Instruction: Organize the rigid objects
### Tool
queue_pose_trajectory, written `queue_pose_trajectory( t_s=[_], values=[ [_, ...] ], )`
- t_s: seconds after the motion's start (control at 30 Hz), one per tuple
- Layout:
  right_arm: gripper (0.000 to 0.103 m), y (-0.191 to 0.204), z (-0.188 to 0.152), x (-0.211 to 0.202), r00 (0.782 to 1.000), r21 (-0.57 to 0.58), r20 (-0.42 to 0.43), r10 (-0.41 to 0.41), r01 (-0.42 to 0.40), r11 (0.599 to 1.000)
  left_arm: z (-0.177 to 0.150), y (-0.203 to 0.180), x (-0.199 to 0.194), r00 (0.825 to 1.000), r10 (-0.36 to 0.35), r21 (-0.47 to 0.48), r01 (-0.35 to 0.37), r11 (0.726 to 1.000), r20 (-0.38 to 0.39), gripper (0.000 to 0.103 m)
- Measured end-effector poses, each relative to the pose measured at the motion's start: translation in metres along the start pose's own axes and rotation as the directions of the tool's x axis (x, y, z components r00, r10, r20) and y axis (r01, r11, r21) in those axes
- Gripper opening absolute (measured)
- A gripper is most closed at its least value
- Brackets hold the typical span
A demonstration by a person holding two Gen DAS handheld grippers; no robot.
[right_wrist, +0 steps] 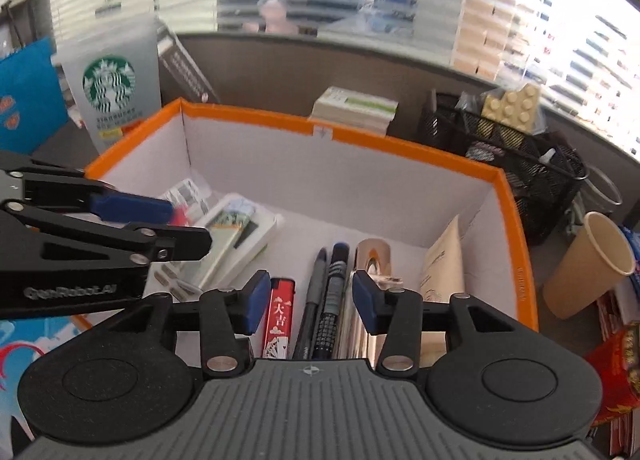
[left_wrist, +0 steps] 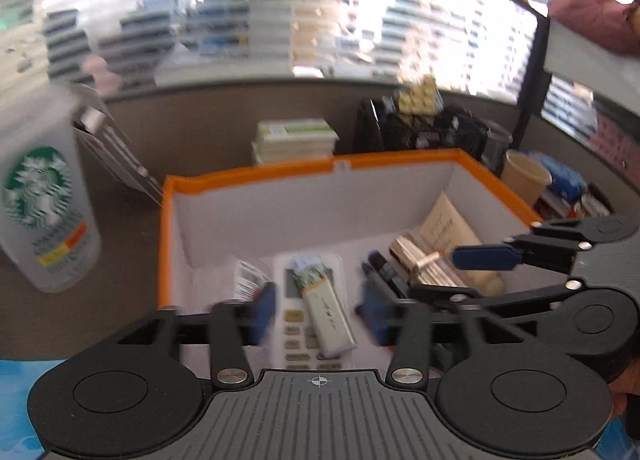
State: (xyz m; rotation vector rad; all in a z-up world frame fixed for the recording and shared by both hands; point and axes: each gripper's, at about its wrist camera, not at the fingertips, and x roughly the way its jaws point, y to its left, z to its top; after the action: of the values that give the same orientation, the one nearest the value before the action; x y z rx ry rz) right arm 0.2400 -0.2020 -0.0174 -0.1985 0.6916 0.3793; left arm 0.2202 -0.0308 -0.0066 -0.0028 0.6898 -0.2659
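An orange-rimmed box (left_wrist: 256,174) (right_wrist: 400,148) with white walls holds the sorted items. In the left wrist view my left gripper (left_wrist: 318,310) is open above a white remote (left_wrist: 296,324) with a small white lighter (left_wrist: 326,310) lying on it. In the right wrist view my right gripper (right_wrist: 310,302) is open and empty above a red lighter (right_wrist: 279,320), two dark pens (right_wrist: 324,300) and a shiny metallic case (right_wrist: 370,260). A beige tube (right_wrist: 442,264) leans at the box's right wall. Each gripper shows in the other's view (right_wrist: 132,208) (left_wrist: 486,258).
A Starbucks cup (left_wrist: 44,196) (right_wrist: 110,88) stands left of the box. A stack of books (right_wrist: 354,108), a black mesh organizer (right_wrist: 512,152) and a paper cup (right_wrist: 588,264) stand behind and right. A grey partition runs behind.
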Motion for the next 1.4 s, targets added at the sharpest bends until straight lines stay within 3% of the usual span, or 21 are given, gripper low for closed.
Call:
queue_pose_trajectory(
  t_s=[0.03, 0.17, 0.27, 0.37, 0.43, 0.67, 0.83, 1.4],
  values=[
    [0.050, 0.000, 0.000, -0.007, 1.000, 0.005, 0.019, -0.008, 0.008, 1.000, 0.000, 0.002, -0.008, 1.000, 0.010, -0.011, -0.010, 1.000, 0.025, 0.078],
    [0.062, 0.004, -0.006, -0.041, 0.992, 0.055, 0.122, -0.012, 0.006, 0.998, -0.005, 0.007, -0.039, 0.994, 0.033, -0.037, -0.030, 0.999, 0.102, 0.096],
    [0.069, 0.013, -0.016, -0.068, 0.980, 0.081, 0.197, -0.032, 0.016, 0.997, -0.014, 0.009, -0.063, 0.988, 0.057, -0.063, -0.048, 0.997, 0.144, 0.103],
    [0.084, 0.025, -0.034, -0.091, 0.965, 0.115, 0.256, -0.057, 0.028, 0.993, -0.028, 0.012, -0.086, 0.981, 0.090, -0.082, -0.077, 0.994, 0.170, 0.103],
    [0.100, 0.032, -0.047, -0.102, 0.957, 0.149, 0.283, -0.057, 0.015, 0.989, -0.038, 0.015, -0.097, 0.979, 0.113, -0.096, -0.098, 0.991, 0.169, 0.103],
    [0.103, 0.055, -0.085, -0.119, 0.956, 0.230, 0.285, -0.075, 0.008, 0.973, -0.077, 0.027, -0.122, 0.978, 0.152, -0.163, -0.128, 0.978, 0.140, 0.103],
    [0.103, 0.064, -0.102, -0.124, 0.957, 0.258, 0.279, -0.081, 0.007, 0.966, -0.094, 0.025, -0.137, 0.974, 0.172, -0.159, -0.149, 0.976, 0.148, 0.103],
    [0.103, 0.082, -0.104, -0.131, 0.955, 0.201, 0.290, -0.068, 0.008, 0.980, -0.106, 0.024, -0.161, 0.966, 0.192, -0.169, -0.162, 0.972, 0.176, 0.103]
  ],
)
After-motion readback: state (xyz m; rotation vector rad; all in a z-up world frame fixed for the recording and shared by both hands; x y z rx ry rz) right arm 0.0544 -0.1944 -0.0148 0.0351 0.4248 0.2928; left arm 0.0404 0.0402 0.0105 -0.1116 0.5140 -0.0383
